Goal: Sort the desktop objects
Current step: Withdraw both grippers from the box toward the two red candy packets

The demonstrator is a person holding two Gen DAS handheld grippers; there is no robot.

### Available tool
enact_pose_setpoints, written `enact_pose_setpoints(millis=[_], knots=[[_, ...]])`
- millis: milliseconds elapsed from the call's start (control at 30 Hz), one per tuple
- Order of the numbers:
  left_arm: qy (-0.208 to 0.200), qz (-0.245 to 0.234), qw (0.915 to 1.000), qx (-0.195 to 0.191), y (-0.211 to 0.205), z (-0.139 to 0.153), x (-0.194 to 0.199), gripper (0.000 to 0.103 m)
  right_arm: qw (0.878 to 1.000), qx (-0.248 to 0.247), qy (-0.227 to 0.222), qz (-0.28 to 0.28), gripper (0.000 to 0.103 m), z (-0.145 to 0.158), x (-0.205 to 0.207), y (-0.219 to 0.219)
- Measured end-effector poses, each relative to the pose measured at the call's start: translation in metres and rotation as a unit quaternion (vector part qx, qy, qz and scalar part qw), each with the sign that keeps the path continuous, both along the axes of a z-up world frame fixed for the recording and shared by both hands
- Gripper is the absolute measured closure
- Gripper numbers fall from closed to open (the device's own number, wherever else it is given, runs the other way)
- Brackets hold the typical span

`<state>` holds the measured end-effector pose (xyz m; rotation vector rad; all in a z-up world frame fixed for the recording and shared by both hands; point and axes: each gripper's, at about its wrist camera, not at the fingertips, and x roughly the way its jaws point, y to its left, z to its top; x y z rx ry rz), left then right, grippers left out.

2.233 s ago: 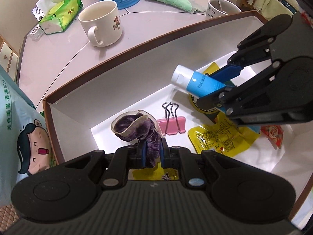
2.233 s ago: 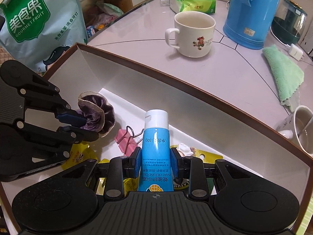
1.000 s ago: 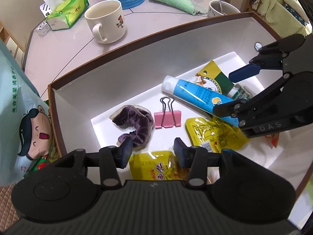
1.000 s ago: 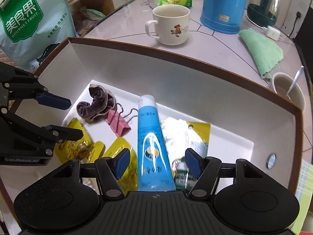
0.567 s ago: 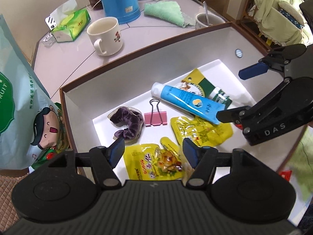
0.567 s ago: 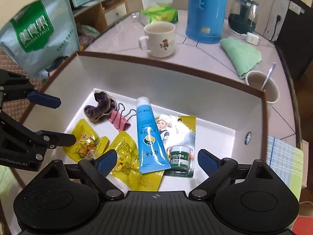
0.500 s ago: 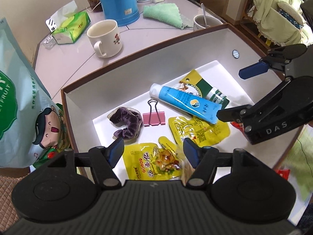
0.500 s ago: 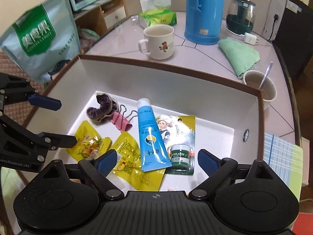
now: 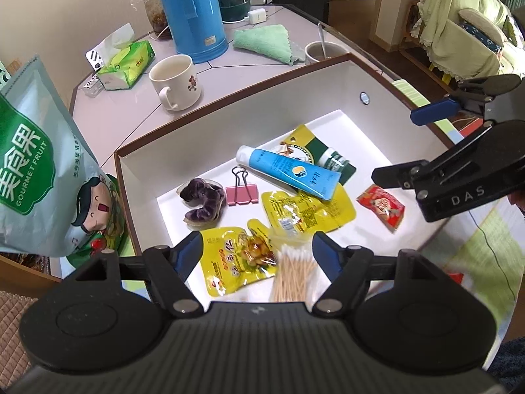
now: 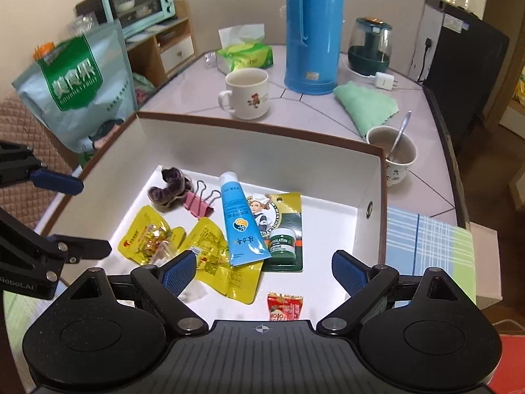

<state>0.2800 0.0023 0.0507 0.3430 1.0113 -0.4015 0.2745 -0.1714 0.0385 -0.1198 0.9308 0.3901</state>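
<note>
A brown-rimmed white box point(image 9: 229, 121) point(image 10: 262, 151) holds a blue tube point(image 9: 288, 172) point(image 10: 241, 223), a purple scrunchie point(image 9: 203, 198) point(image 10: 169, 190), a pink binder clip point(image 9: 244, 190) point(image 10: 198, 205), yellow snack packets point(image 9: 308, 208) point(image 10: 213, 252), a green balm card point(image 9: 323, 156) point(image 10: 282, 229), cotton swabs point(image 9: 293, 271) and a red candy point(image 9: 380, 207) point(image 10: 283, 307). My left gripper point(image 9: 257, 254) is open and empty above the box's near side. My right gripper point(image 10: 264, 271) is open and empty above the box; it also shows in the left wrist view point(image 9: 410, 144).
Behind the box on the table stand a white mug point(image 10: 247, 93), a blue thermos point(image 10: 310, 29), a green tissue pack point(image 10: 244, 55), a green cloth point(image 10: 364, 103) and a cup with a spoon point(image 10: 392, 154). A large snack bag point(image 9: 36, 177) stands left of the box. A checked cloth point(image 10: 426, 249) lies at right.
Both grippers have let go of the scrunchie and the tube, which now lie in the box. Both grippers have opened wide and pulled up and back from the box.
</note>
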Motion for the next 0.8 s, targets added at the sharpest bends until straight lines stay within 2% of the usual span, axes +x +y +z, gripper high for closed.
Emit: enact_pose_setpoints(millis=[100, 367, 633, 800], knots=[[-0.005, 0.002, 1.0, -0.001, -0.002, 0.006, -0.01, 0.027, 1.0, 0.013, 0.002, -0.006, 0.011, 0.005, -0.008, -0.006], [-0.016, 0.005, 0.9999, -0.005, -0.005, 0.016, -0.036, 0.027, 1.0, 0.024, 0.007, -0.014, 0.011, 0.013, -0.031, -0.015], [-0.029, 0.012, 0.9993, -0.019, -0.001, 0.026, -0.064, 0.023, 0.999, 0.03, -0.035, -0.021, 0.011, 0.028, -0.06, -0.019], [-0.039, 0.023, 0.9986, -0.029, 0.005, 0.03, -0.08, 0.019, 0.998, 0.039, -0.04, -0.027, 0.011, 0.034, -0.074, -0.018]])
